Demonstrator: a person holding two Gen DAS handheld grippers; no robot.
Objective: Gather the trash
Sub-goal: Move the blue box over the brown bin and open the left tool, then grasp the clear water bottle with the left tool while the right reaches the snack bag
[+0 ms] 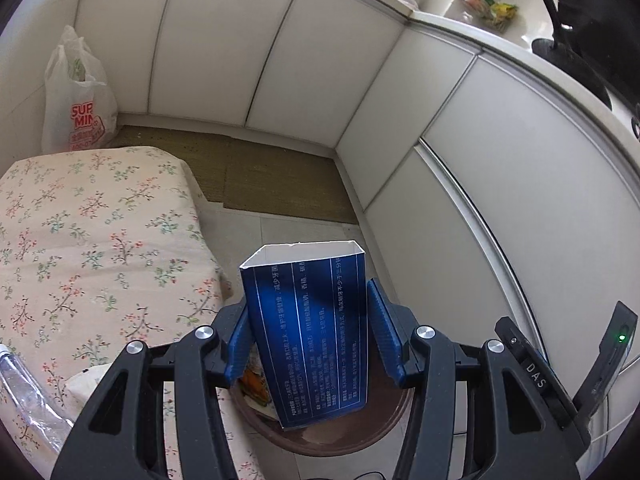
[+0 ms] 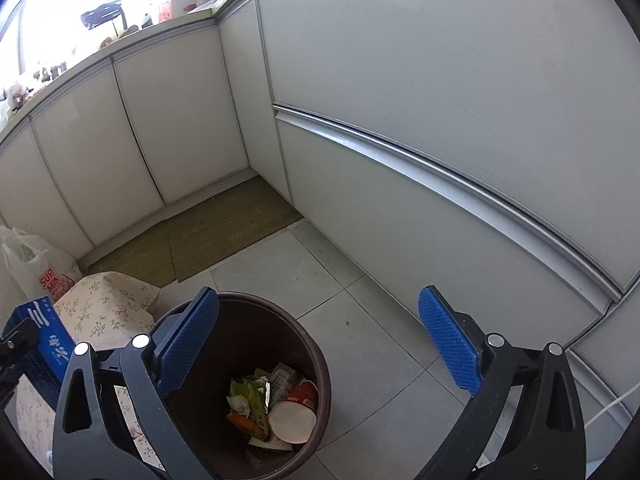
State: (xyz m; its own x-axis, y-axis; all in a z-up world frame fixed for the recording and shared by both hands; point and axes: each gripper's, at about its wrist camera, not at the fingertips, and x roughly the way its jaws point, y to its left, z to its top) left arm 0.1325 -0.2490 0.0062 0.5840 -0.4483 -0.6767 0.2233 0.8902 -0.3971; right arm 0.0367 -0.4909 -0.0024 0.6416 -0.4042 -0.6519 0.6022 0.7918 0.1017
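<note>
My left gripper (image 1: 308, 320) is shut on a blue open-ended carton (image 1: 308, 332) with white print, held upright above the brown trash bin (image 1: 360, 432). The same carton (image 2: 44, 340) shows at the left edge of the right wrist view. My right gripper (image 2: 318, 344) hangs wide open over the bin (image 2: 256, 320) with nothing between its blue pads. Inside the bin lie a red-and-white paper cup (image 2: 296, 412), green wrappers (image 2: 250, 400) and crumpled paper.
A floral-covered table (image 1: 88, 240) stands left of the bin. A white shopping bag (image 1: 76, 96) leans in the corner. White cabinet doors (image 2: 440, 100) close in at the back and right. A woven mat (image 2: 216, 232) covers the floor by the cabinets. A clear plastic bottle (image 1: 24, 392) lies on the table.
</note>
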